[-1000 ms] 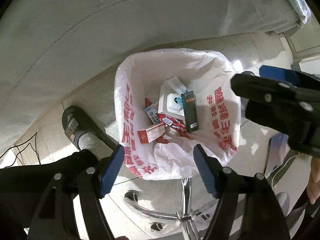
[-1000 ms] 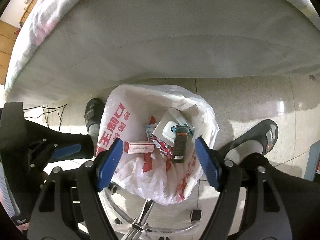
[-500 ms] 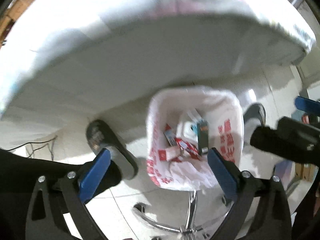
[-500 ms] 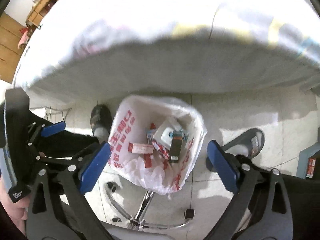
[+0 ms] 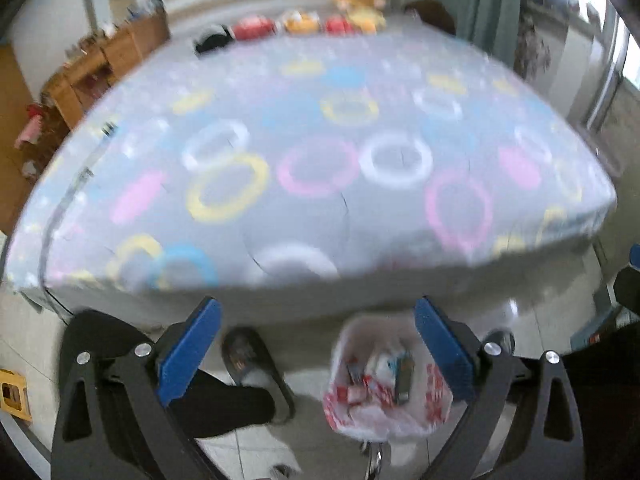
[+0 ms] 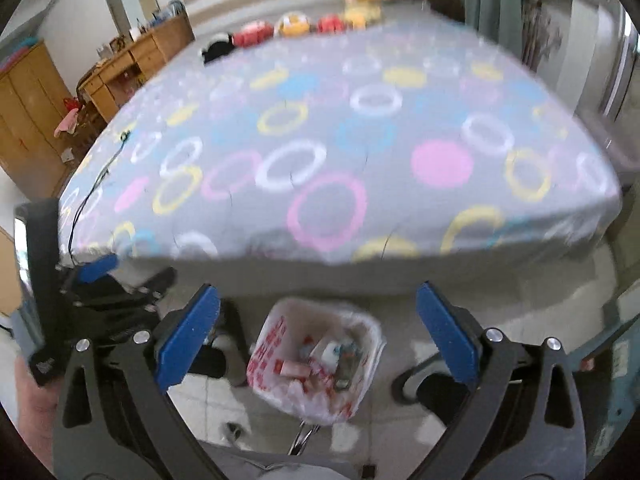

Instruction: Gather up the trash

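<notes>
Both grippers stand wide apart over the floor with nothing between their blue pads. The left gripper [image 5: 318, 344] has just been spreading its jaws, and the space between them shows only the floor, a slipper and the bin below; the right gripper [image 6: 318, 338] has likewise just been spreading, and it too is empty. The trash bag [image 5: 386, 392], white with red lettering, lines a bin that stands on the pale tiled floor [image 6: 500, 312] just in front of the near edge of the bed [image 6: 360, 160]. In the left wrist view it sits toward the right jaw; in the right wrist view [image 6: 316, 360] it lies between the two jaws. Inside it lie the collected pieces: a small red-and-white box [image 6: 290, 368], a dark oblong carton [image 5: 404, 376] and some white packaging, all blurred. A dark slipper [image 5: 256, 364] on a foot with a black trouser leg stands on the floor left of the bag, and another slipper [image 6: 424, 384] stands right of it. The bed carries a grey cover printed with pink, yellow, blue and white rings. Soft toys [image 6: 304, 24] sit along its far end. A wooden desk [image 6: 136, 64] stands at the far left, by a wooden wardrobe. Both views are smeared by motion.
</notes>
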`<move>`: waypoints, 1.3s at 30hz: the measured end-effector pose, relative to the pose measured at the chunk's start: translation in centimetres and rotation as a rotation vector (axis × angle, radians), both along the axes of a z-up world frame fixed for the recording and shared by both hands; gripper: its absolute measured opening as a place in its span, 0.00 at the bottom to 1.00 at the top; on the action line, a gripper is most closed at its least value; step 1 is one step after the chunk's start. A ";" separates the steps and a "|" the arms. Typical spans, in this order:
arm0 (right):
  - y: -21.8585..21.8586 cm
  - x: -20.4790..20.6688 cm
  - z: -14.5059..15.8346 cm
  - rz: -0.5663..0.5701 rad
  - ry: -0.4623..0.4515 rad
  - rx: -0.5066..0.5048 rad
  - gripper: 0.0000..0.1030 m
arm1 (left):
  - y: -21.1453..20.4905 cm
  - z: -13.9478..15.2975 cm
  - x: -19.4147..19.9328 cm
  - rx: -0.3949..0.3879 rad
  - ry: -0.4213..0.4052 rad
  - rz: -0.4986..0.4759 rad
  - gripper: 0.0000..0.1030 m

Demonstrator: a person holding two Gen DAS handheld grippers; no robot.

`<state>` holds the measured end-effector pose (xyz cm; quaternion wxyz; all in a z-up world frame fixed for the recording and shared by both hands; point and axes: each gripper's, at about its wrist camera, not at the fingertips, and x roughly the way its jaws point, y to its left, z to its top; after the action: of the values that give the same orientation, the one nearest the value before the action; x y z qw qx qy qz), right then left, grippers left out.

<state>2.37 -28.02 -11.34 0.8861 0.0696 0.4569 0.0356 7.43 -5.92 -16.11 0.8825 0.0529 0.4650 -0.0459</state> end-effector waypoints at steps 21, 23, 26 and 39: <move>0.7 -6.4 11.0 -0.052 -0.305 -0.063 0.93 | 4.3 14.9 -5.7 -0.012 -0.303 0.077 0.92; 0.9 -6.7 11.2 -0.053 -0.309 -0.071 0.94 | 4.6 15.3 -5.7 -0.014 -0.311 0.086 0.92; 1.2 -6.8 11.3 -0.049 -0.313 -0.075 0.94 | 5.0 15.6 -5.7 -0.022 -0.310 0.100 0.92; 1.9 -6.6 10.9 -0.041 -0.306 -0.089 0.94 | 5.2 15.7 -5.8 -0.030 -0.310 0.102 0.92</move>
<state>-4.25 -26.17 -0.42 0.9481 0.0333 0.3161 0.0077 1.60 -0.75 -0.37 0.9456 0.0224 0.3244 0.0007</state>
